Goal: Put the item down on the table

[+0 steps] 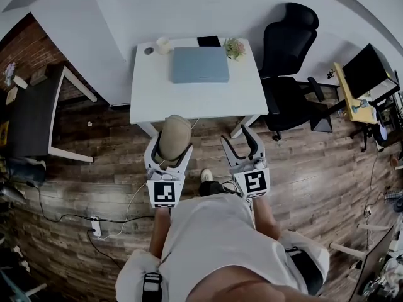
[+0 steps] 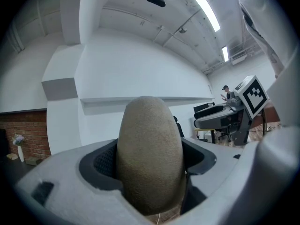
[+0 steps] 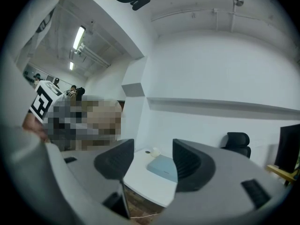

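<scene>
Between the 2 jaws of my left gripper (image 2: 151, 165) stands the item (image 2: 150, 153), a tan, egg-shaped body with a felt-like surface. The dark pads (image 2: 101, 163) press on both of its flanks, so the jaws are partly closed and carrying it. The hold is level and the item is upright, which I judge suits setting it down on its blunt end. My right gripper (image 3: 152, 159) is alongside with its jaws apart and nothing between them; through the gap only the table shows, well ahead. I judge it idle in this task.

In the head view the item hangs above the wooden floor (image 1: 107, 162), at the near edge of the white table (image 1: 189, 102), not resting on it. The near half of the top is bare. A grey flat case (image 1: 200, 65) lies toward the far side, with a small plant (image 1: 234, 48) beside it. A black chair (image 1: 286, 55) stands to the right. The placement is not yet done.
</scene>
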A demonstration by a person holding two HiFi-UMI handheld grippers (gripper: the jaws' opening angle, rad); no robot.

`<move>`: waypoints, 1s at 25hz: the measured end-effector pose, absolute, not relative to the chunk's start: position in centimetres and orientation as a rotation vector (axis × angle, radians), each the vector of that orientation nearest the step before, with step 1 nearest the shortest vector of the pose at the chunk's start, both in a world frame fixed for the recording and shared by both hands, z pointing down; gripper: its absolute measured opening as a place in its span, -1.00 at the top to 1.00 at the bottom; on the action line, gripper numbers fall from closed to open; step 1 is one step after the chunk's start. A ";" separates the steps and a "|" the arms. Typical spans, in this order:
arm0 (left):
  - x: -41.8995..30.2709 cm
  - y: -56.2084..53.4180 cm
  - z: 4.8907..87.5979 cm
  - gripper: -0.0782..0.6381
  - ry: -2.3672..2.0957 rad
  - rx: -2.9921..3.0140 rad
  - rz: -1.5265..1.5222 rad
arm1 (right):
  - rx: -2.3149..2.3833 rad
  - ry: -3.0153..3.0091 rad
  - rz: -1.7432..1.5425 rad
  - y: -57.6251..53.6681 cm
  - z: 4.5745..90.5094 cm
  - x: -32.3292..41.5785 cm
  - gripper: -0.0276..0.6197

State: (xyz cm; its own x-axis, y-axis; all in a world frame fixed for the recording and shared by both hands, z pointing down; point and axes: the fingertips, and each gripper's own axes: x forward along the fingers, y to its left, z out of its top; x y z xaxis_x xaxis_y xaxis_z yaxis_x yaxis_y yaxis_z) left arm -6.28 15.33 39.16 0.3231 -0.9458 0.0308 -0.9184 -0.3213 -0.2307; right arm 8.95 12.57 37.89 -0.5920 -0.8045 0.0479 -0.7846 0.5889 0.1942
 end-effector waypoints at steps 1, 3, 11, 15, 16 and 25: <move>-6.2 14.7 39.0 -0.30 1.729 -2.417 -0.229 | 1.348 -2.683 -0.226 12.0 37.9 9.0 0.11; -6.0 13.6 38.9 -0.30 1.742 -2.423 -0.231 | 1.346 -2.684 -0.218 10.8 38.0 9.2 0.11; -5.0 9.2 38.8 -0.30 1.753 -2.397 -0.276 | 1.324 -2.711 -0.216 6.0 37.6 10.3 0.12; -4.5 7.4 38.9 -0.30 1.792 -2.385 -0.288 | 1.300 -2.715 -0.196 3.9 38.0 10.8 0.13; -4.5 7.0 38.9 -0.30 1.809 -2.384 -0.287 | 1.294 -2.719 -0.195 3.5 38.1 10.9 0.13; -4.6 4.6 38.6 -0.30 1.855 -2.322 -0.294 | 1.249 -2.757 -0.210 0.0 37.8 11.1 0.13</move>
State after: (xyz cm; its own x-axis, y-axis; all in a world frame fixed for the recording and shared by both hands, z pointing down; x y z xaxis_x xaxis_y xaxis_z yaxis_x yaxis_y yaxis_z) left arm -4.59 4.57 38.58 0.2141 -0.9752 0.0564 -0.9447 -0.2214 -0.2419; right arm 11.09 -0.02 37.76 -0.6563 -0.7534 0.0406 -0.7386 0.6525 0.1694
